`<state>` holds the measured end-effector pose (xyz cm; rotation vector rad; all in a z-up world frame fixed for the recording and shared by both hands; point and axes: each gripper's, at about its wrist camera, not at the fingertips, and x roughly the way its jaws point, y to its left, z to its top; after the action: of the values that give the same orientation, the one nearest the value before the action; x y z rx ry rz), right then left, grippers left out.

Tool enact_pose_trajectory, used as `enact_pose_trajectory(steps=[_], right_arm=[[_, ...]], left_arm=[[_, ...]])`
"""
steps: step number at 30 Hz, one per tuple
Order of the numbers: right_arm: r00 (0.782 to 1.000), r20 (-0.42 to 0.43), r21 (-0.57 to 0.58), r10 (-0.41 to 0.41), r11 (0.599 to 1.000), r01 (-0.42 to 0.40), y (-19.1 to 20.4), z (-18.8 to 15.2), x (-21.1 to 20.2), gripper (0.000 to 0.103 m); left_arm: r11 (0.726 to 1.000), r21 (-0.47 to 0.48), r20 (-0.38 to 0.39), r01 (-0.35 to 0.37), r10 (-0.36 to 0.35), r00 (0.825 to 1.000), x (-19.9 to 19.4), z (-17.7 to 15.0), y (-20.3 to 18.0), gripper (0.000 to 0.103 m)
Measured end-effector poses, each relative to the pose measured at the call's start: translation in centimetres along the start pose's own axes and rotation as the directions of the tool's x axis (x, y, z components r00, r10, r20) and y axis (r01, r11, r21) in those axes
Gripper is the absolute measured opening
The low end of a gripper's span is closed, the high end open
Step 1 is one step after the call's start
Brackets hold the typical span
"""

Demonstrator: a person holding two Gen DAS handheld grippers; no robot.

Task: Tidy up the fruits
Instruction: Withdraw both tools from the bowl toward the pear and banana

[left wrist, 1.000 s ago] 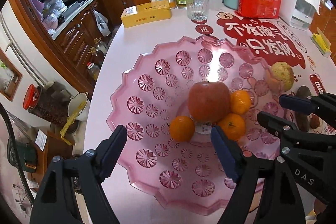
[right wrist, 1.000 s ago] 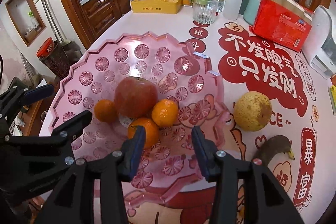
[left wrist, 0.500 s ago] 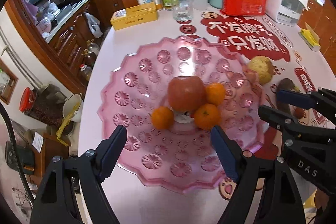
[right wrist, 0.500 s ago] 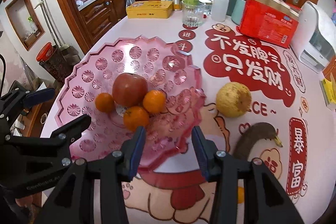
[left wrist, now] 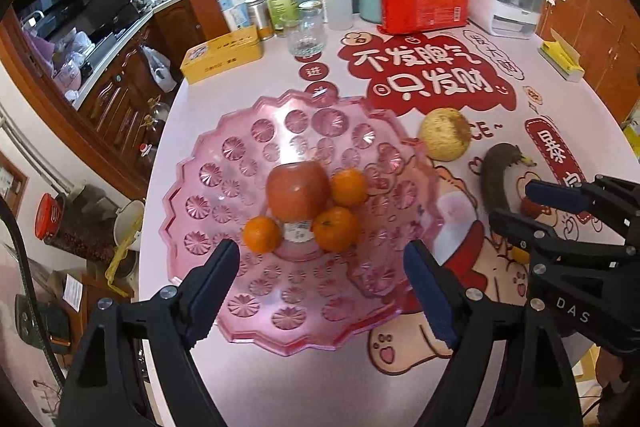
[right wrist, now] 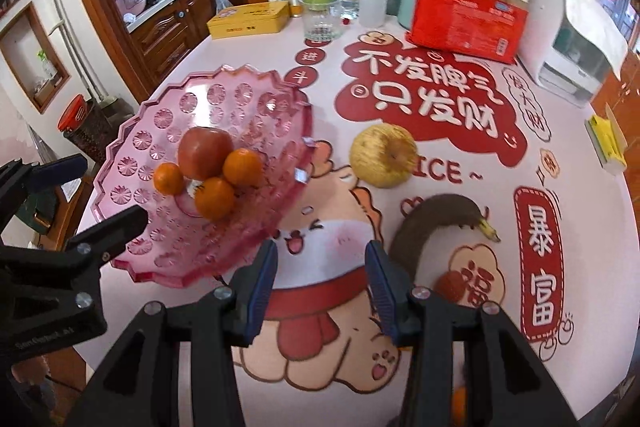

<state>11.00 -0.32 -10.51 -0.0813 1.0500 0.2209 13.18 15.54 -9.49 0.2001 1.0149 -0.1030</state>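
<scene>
While both grippers hang empty above the tabletop [right wrist: 460, 339], we note three fruits outside the pink fruit plate [left wrist: 224, 211]: a pear [right wrist: 383, 155], a blackened banana [right wrist: 430, 227] and a small red fruit [right wrist: 450, 285]. Left gripper [left wrist: 320, 287]: fingers spread wide. Right gripper [right wrist: 320, 287]: fingers partly apart, nothing between. We judge the pear firm, fairly heavy and round, best taken across its middle. Banana looks overripe, soft: light squeeze at mid-curve.
</scene>
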Motion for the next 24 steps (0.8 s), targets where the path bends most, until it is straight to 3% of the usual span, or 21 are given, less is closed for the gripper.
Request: enact_pose_trajectory(steps=[16,24], right_arm=[[1.0,0.003,0.078,-0.029,0.997,0.029,-6.9,-1.2,-2.1,0.046],[0.999,-0.005,0.133,-0.054,0.99,0.054,-11.0,0.0,-1.2,0.046]], left_arm=[[0.994,0.101,0.027,0.033,-0.036,0.999,-0.8,3.9,-7.3,0.087],[0.975,0.213,0.007,0.066,-0.069,0.998,2.0,8.1,-10.5,0.09]])
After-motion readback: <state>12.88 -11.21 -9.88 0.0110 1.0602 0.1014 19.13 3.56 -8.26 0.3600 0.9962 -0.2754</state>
